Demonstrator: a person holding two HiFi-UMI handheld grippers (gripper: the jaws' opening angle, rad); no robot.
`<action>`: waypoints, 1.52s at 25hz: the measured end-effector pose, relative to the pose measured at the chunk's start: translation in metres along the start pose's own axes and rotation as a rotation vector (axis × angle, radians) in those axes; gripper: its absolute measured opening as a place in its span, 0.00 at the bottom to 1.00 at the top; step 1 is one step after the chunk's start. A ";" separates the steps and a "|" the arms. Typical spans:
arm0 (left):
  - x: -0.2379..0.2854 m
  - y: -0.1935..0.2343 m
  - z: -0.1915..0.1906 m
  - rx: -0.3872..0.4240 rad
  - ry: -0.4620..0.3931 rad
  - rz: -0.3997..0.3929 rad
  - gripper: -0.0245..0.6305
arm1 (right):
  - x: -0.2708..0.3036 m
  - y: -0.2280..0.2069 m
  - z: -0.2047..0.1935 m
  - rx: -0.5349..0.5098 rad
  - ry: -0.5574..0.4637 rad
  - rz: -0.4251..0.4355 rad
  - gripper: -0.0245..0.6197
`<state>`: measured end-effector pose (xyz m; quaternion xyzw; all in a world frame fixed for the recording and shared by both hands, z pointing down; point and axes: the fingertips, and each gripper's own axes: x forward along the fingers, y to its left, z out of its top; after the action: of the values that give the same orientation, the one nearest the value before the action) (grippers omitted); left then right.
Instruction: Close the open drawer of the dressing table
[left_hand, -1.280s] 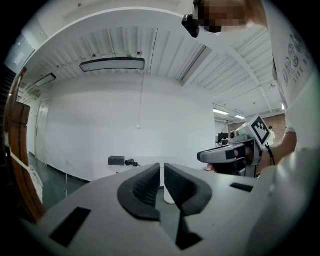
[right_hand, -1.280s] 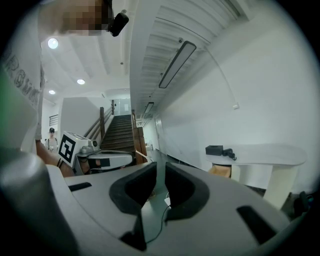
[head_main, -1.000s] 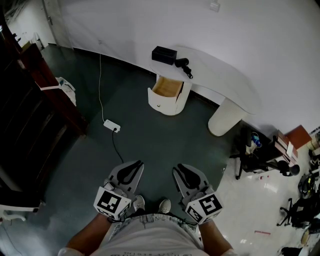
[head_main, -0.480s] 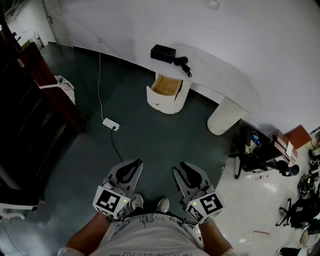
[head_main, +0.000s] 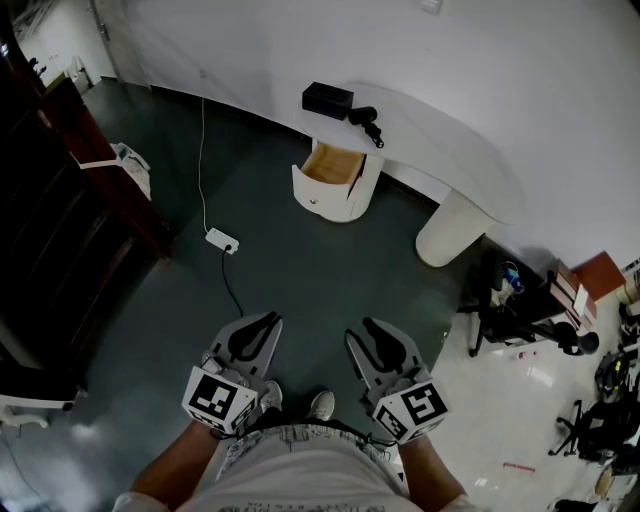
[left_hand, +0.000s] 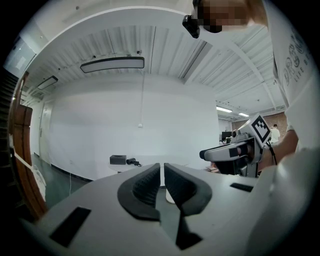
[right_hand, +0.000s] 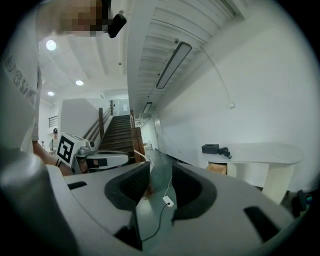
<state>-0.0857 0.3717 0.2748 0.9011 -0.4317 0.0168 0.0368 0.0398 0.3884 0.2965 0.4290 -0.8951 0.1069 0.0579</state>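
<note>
Stands well back from the dressing table (head_main: 450, 135), at twelve o'clock across the floor (head_main: 300, 270), its drawer (head_main: 334, 165) pulled out, wood showing. Holds the left gripper (head_main: 257, 333) with jaws all but together, empty, and the right gripper (head_main: 374, 337) with jaws opening, nothing between. Leaves everything to do: walking up, pushing the drawer home

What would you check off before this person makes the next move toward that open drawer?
1. Drawer shut: not ok, it stands open.
2. Drawer within reach: not ok, floor lies between.
3. Left gripper empty: ok, jaws together.
4. Right gripper empty: ok, jaws opening, nothing between.
5. Power strip off the path: ok, it lies left.
6. Drawer contents sticking out: cannot tell.
</note>
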 end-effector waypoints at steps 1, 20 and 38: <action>0.002 -0.003 0.000 0.002 -0.001 0.004 0.10 | -0.003 -0.002 -0.001 0.000 0.001 0.005 0.27; 0.022 -0.037 0.000 0.028 -0.015 0.084 0.10 | -0.032 -0.044 -0.004 -0.004 -0.016 0.059 0.29; 0.080 0.038 -0.006 0.008 -0.011 0.088 0.10 | 0.051 -0.082 0.004 -0.002 0.013 0.056 0.28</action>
<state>-0.0657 0.2864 0.2873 0.8815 -0.4709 0.0151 0.0300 0.0718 0.2992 0.3139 0.4030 -0.9065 0.1105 0.0608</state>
